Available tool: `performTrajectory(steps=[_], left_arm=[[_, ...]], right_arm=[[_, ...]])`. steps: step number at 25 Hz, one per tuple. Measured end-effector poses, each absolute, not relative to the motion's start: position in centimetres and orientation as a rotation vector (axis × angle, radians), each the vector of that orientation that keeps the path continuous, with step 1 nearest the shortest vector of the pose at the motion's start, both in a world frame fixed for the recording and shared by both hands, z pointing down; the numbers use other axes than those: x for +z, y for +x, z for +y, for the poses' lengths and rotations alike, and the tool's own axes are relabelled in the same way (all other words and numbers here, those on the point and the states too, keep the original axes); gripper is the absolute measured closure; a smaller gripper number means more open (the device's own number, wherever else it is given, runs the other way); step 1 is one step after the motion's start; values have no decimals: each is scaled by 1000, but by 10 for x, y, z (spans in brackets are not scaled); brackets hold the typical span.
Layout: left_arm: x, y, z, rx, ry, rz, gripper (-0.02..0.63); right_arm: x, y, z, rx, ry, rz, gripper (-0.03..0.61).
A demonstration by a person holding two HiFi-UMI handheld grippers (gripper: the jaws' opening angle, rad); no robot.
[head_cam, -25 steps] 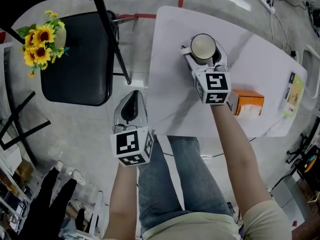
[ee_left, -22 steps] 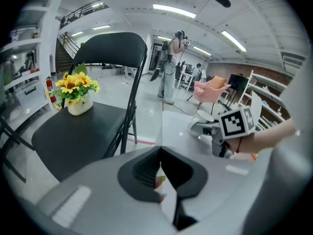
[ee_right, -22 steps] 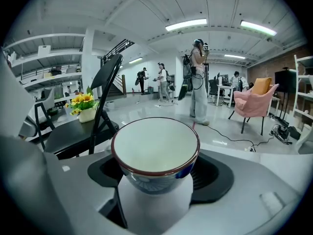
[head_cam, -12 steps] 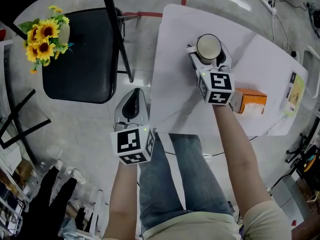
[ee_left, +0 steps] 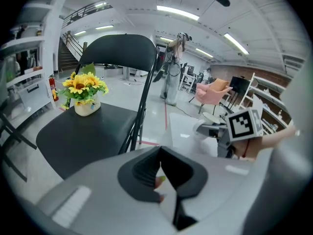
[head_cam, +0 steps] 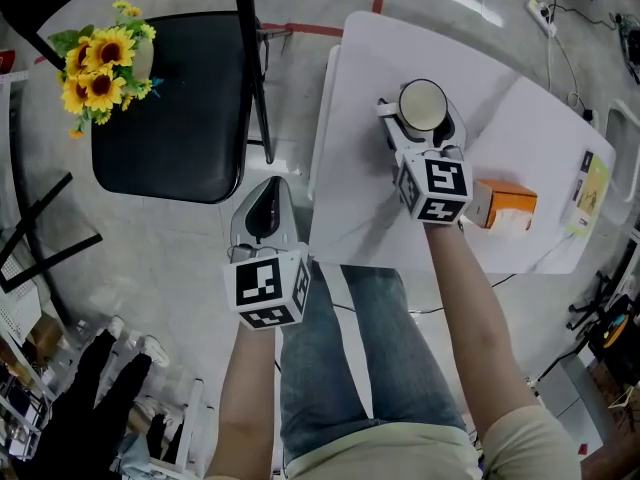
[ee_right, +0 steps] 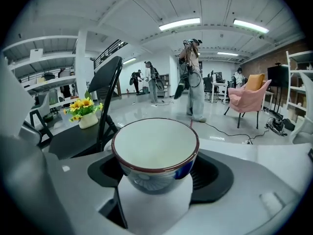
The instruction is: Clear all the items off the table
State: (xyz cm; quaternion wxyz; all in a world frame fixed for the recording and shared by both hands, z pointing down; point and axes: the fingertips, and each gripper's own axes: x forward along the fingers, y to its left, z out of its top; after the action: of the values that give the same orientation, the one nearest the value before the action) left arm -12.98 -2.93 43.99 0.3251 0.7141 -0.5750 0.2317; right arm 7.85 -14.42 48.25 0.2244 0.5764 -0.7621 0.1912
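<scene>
Pale polished floor of a wide hall with strip lights spreads under a white table [head_cam: 360, 173]; over the table's left part, between its near and far edges, sits the bowl [head_cam: 422, 104], gripped by the right gripper [head_cam: 421, 115], whose jaws stand wide and press on its two sides; the bowl is upright and round, white inside, with a dark red-brown rim and a blue-and-white flower pattern on its outer wall; nothing lies in it; whether its foot touches the tabletop cannot be told.

Just right of that gripper's marker cube, near the table's near edge, lies an orange box [head_cam: 506, 206] with a white end; its print is too small to read; at the table's right edge lies a green-and-white card [head_cam: 587, 190], its lettering also unreadable.

Off the table's left edge, above the floor, the left gripper [head_cam: 263, 214] has its jaws closed together with nothing in them; beyond it stands a black folding chair [head_cam: 170, 118], and at the seat's far left corner a cream pot of sunflowers [head_cam: 101, 65] stands upright; people stand far back in the hall.
</scene>
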Motion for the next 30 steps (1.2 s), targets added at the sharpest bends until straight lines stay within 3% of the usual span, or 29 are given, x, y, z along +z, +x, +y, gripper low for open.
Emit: performTrajectory(steps=[30], left_arm=[[425,-260,-23,529,1787,-1588,604]], right_arm=[[427,-132,-162,466,1364,-2339,187]])
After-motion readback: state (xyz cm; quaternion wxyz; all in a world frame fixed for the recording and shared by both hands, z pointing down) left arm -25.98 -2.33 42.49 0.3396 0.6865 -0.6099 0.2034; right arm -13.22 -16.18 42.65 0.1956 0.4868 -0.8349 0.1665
